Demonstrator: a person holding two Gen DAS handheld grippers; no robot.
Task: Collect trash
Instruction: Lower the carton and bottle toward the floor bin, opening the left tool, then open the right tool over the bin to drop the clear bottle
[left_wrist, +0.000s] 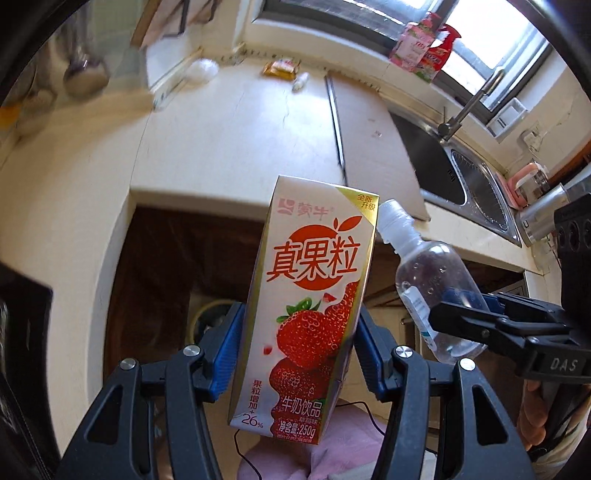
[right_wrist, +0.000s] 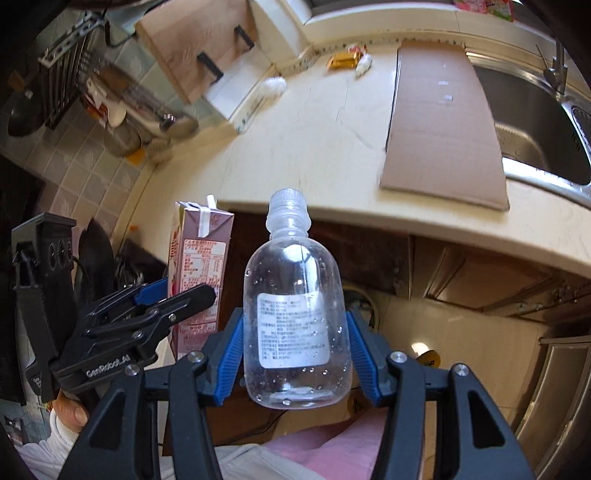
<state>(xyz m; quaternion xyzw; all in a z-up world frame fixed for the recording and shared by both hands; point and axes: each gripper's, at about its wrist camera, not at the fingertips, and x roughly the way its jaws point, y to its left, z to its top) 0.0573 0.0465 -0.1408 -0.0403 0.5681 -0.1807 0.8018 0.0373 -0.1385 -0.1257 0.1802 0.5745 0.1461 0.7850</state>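
Note:
My left gripper (left_wrist: 300, 321) is shut on a strawberry milk carton (left_wrist: 310, 295), its blue pads pressing both sides, and holds it upright in front of the counter edge. Beside it on the right, my right gripper (right_wrist: 295, 332) is shut on a clear plastic bottle (right_wrist: 295, 314) with a white label and cap. In the left wrist view the bottle (left_wrist: 432, 280) leans toward the carton. In the right wrist view the carton (right_wrist: 199, 258) sits at the left. A gold wrapper (right_wrist: 343, 59), a small white scrap (right_wrist: 364, 64) and a white crumpled tissue (right_wrist: 273, 85) lie at the back of the counter.
A cardboard sheet (right_wrist: 443, 122) lies on the cream counter (left_wrist: 229, 147) next to a steel sink (right_wrist: 535, 122) with a tap (left_wrist: 465, 110). Below the counter a round yellow-rimmed container (left_wrist: 210, 317) stands on the floor. Pans and utensils hang on the tiled wall at the left.

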